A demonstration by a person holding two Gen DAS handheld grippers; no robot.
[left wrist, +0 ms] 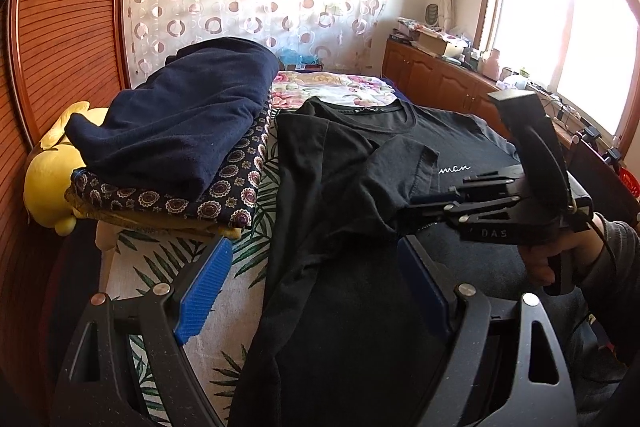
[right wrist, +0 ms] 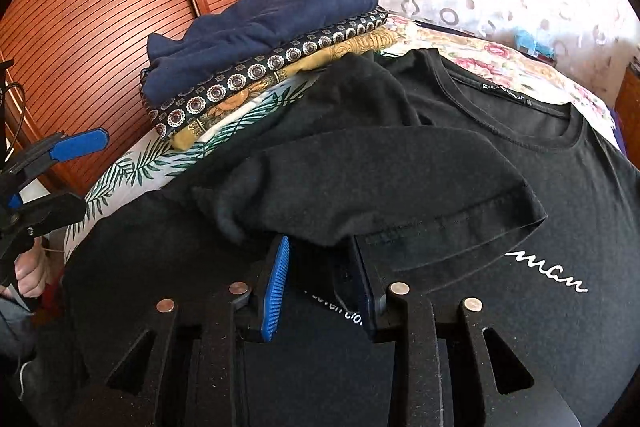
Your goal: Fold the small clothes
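Note:
A black T-shirt (left wrist: 340, 307) (right wrist: 540, 187) with white script on the chest lies face up on the leaf-print bedsheet (left wrist: 160, 267). One sleeve (right wrist: 380, 179) (left wrist: 384, 167) is folded inward over the chest. My right gripper (right wrist: 320, 247) (left wrist: 400, 211) sits at that sleeve's hem. Its blue pads (right wrist: 276, 283) stand a little apart and the cloth drapes over the tips, hiding them. My left gripper (left wrist: 312, 291) (right wrist: 96, 171) is wide open above the shirt's side edge, with nothing between its fingers.
A stack of folded clothes (left wrist: 180, 131) (right wrist: 260, 39), navy on top, lies beside the shirt's shoulder. A yellow plush toy (left wrist: 52, 167) sits behind it against the wooden wardrobe (left wrist: 68, 27). A cluttered dresser (left wrist: 440, 67) stands under the window on the far side.

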